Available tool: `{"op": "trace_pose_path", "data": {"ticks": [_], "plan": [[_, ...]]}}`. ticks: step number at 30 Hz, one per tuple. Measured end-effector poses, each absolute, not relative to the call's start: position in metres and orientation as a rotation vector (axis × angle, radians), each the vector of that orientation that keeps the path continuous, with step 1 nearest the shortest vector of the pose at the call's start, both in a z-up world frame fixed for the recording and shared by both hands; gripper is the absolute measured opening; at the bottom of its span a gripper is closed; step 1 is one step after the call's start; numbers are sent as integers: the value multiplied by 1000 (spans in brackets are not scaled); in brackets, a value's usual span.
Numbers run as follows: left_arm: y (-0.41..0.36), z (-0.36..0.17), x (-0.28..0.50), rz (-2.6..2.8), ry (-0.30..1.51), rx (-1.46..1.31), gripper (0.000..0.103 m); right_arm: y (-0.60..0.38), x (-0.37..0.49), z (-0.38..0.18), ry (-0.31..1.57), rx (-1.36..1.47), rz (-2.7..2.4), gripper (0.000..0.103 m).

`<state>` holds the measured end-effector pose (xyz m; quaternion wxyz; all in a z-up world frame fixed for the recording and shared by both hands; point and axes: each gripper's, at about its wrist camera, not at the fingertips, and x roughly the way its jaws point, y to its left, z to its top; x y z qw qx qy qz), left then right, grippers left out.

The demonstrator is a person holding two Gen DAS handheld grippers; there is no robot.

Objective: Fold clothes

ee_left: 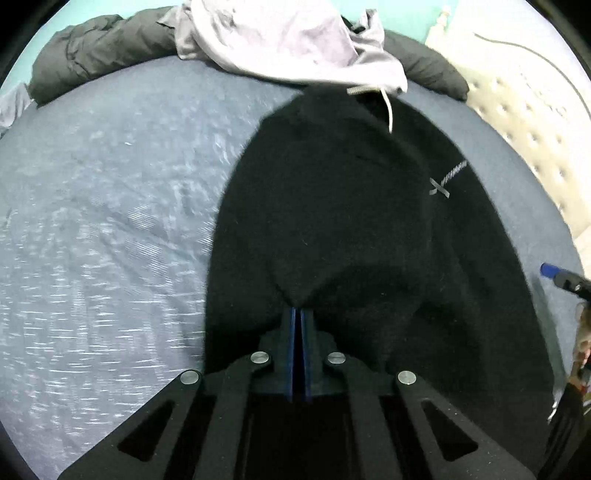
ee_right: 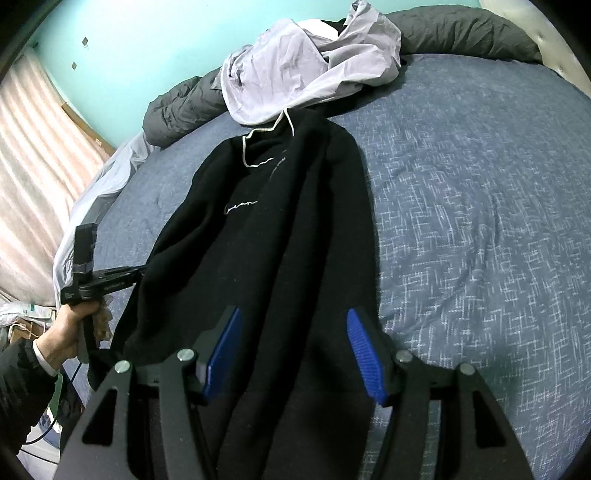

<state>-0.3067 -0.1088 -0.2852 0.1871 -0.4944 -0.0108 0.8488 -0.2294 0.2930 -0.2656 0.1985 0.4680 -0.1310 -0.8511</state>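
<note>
A black hoodie (ee_left: 332,221) lies lengthwise on the blue bedspread, its hood end far from me and its white drawstring (ee_right: 255,147) loose on the chest. My left gripper (ee_left: 300,314) is shut on a pinch of the hoodie's fabric, which tents up at the fingertips. In the right wrist view this left gripper (ee_right: 140,271) reaches into the hoodie's (ee_right: 277,221) left edge, held by a hand (ee_right: 62,332). My right gripper (ee_right: 293,314) stands open over the hoodie's near end, blue pads (ee_right: 225,354) wide apart with the fabric lying below them. One blue finger (ee_left: 550,271) of it shows at the right edge.
A crumpled lilac garment (ee_right: 310,62) lies on the hoodie's hood end, with a dark grey duvet (ee_right: 461,33) bunched behind it. The blue bedspread (ee_right: 480,221) spreads wide on both sides. A tufted headboard (ee_left: 517,110) borders one side; a curtain (ee_right: 37,166) hangs past the other.
</note>
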Motion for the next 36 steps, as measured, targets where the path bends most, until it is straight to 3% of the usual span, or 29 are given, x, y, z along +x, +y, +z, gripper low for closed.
{"op": "trace_pose_path", "data": {"ticks": [14, 27, 28, 29, 30, 32, 36], "plan": [[-237, -218, -325, 2676, -162, -1335, 0, 316, -252, -282, -450, 1443, -2402, 61], [-229, -234, -298, 2517, -313, -1439, 0, 297, -271, -329, -257, 1679, -2338, 63], [-229, -235, -291, 2506, -336, -1453, 1, 297, -269, -329, -259, 1670, -2340, 51], [-228, -236, -286, 2497, -334, -1463, 1, 299, -267, -327, -275, 1665, -2327, 25], [-226, -235, -278, 2489, -309, -1475, 1, 301, -266, -326, -292, 1660, -2312, 16], [-223, -234, -264, 2472, -272, -1496, 3, 307, -263, -317, -304, 1636, -2307, 7], [-224, -235, -243, 2427, -313, -1528, 20, 325, -257, -285, -273, 1550, -2356, 2]]}}
